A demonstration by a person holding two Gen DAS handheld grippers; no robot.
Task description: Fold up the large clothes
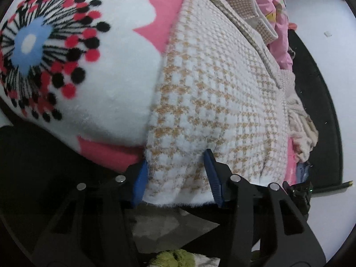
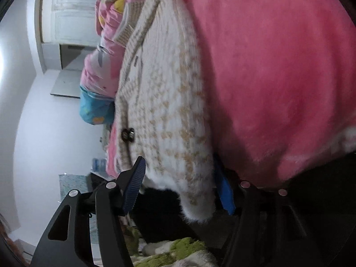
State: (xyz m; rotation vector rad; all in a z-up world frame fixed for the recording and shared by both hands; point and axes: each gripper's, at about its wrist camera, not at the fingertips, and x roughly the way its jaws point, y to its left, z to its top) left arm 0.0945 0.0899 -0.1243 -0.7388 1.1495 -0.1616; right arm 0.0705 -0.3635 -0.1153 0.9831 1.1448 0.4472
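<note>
Cream-and-tan houndstooth knitted cardigan, one garment, lies spread on a pink fleece blanket with a large white flower print that covers the bed. Left wrist view: the cardigan's fuzzy hem hangs over the blanket's near edge, between the two blue-padded fingers of the left gripper. The jaws stand spread, one pad at each side of the hem; no pinch is visible. One crumpled pink printed quilt lies beyond the cardigan's far end, cut off by the frame. The garment's right side is bunched and hard to make out.

Right wrist view: the same cardigan shows one dark button near its front edge. A corner of the hem droops between the fingers of the right gripper, which are spread wide; the right-hand pad is partly hidden behind the knit. Motion blur softens the pattern. Green-and-white fabric lies below, cut off.
</note>
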